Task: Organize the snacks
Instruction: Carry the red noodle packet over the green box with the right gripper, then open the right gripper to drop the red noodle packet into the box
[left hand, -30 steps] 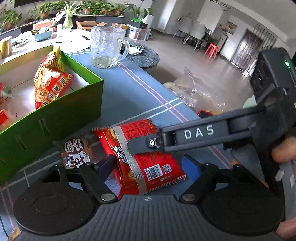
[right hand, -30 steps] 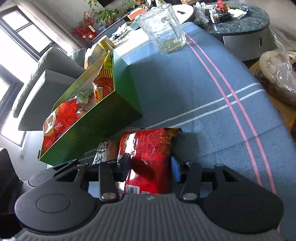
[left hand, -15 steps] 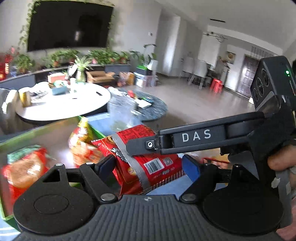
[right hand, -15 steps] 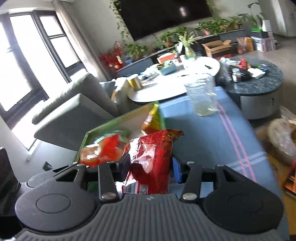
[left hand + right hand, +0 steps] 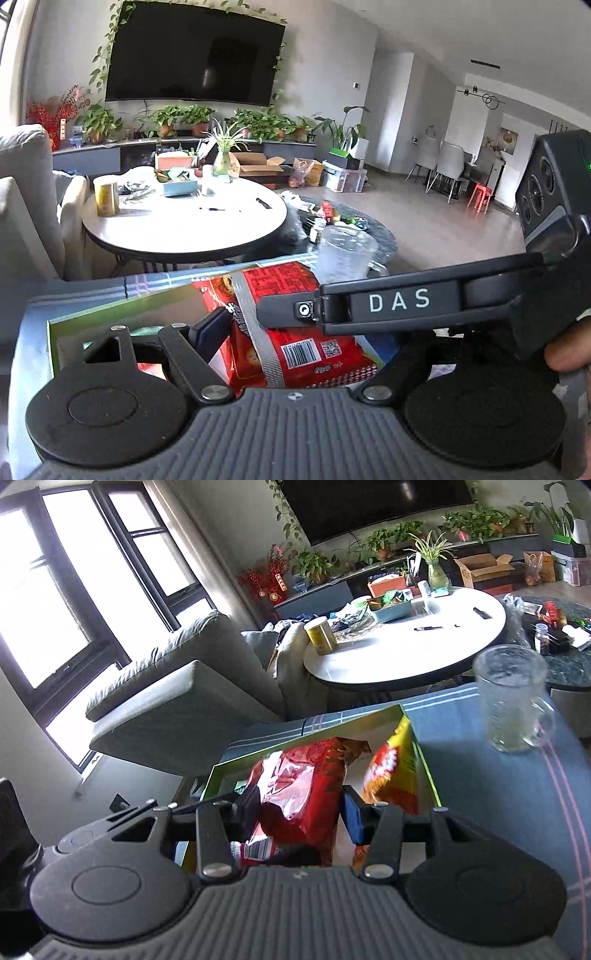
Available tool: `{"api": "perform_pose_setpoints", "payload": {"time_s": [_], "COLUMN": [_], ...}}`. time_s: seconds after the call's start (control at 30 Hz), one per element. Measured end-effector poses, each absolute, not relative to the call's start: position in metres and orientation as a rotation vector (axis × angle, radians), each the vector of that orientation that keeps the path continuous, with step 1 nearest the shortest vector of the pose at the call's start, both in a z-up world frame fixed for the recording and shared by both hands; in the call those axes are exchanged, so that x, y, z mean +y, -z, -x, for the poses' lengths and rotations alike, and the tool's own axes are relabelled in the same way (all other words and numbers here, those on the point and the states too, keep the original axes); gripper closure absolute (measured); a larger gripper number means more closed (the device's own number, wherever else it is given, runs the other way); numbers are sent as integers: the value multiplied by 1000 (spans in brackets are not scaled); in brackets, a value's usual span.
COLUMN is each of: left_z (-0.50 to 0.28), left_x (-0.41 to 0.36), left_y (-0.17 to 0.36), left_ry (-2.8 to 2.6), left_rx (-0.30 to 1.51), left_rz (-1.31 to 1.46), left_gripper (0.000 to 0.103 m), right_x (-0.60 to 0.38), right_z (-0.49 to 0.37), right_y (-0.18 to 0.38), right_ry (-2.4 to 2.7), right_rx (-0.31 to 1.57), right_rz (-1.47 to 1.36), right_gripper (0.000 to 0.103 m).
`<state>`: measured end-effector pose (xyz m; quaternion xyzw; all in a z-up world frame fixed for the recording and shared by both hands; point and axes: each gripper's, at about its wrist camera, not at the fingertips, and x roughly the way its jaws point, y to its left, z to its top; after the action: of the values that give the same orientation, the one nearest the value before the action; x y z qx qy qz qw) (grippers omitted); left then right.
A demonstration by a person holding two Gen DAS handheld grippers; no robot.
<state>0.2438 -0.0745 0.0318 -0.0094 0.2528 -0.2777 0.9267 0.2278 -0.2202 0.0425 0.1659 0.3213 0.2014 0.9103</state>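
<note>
A red snack bag (image 5: pixel 291 332) hangs in the air between both grippers, over the open green box (image 5: pixel 314 734). My left gripper (image 5: pixel 295 343) is shut on the bag across its width. One finger (image 5: pixel 399 302) of the right gripper reaches in from the right and lies over the bag's top. In the right wrist view my right gripper (image 5: pixel 301 810) is shut on the crumpled red bag (image 5: pixel 299 786) near its edge. Inside the box, an orange and yellow snack bag (image 5: pixel 391 771) leans on the right wall. Other packets in the box are mostly hidden.
A glass mug (image 5: pixel 513 709) stands on the blue striped tablecloth (image 5: pixel 498 812), right of the box. Beyond are a round white table (image 5: pixel 184 221) with clutter, a dark low table and a grey sofa (image 5: pixel 177 686). A hand (image 5: pixel 565 354) shows at the right edge.
Both grippers have lifted the red bag off the tablecloth and carried it up over the green box. The views have tilted up toward the room. Neither grip has changed.
</note>
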Motion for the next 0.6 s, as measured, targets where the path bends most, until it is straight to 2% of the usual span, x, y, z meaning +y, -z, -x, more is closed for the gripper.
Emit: {"api": "perform_pose_setpoints", "payload": {"time_s": [0.4, 0.6], "left_z": [-291, -279], "left_x": [-62, -58], "left_y": [-6, -10], "left_ry": [542, 552], "left_rx": [587, 575], "left_rz": [32, 29], "left_gripper": [26, 26], "right_x": [-207, -216], "right_z": [-266, -255], "right_y": [-21, -23], "right_ry": [-394, -379], "right_rx": [665, 666], "right_rz": [-333, -353], "right_gripper": [73, 69]}}
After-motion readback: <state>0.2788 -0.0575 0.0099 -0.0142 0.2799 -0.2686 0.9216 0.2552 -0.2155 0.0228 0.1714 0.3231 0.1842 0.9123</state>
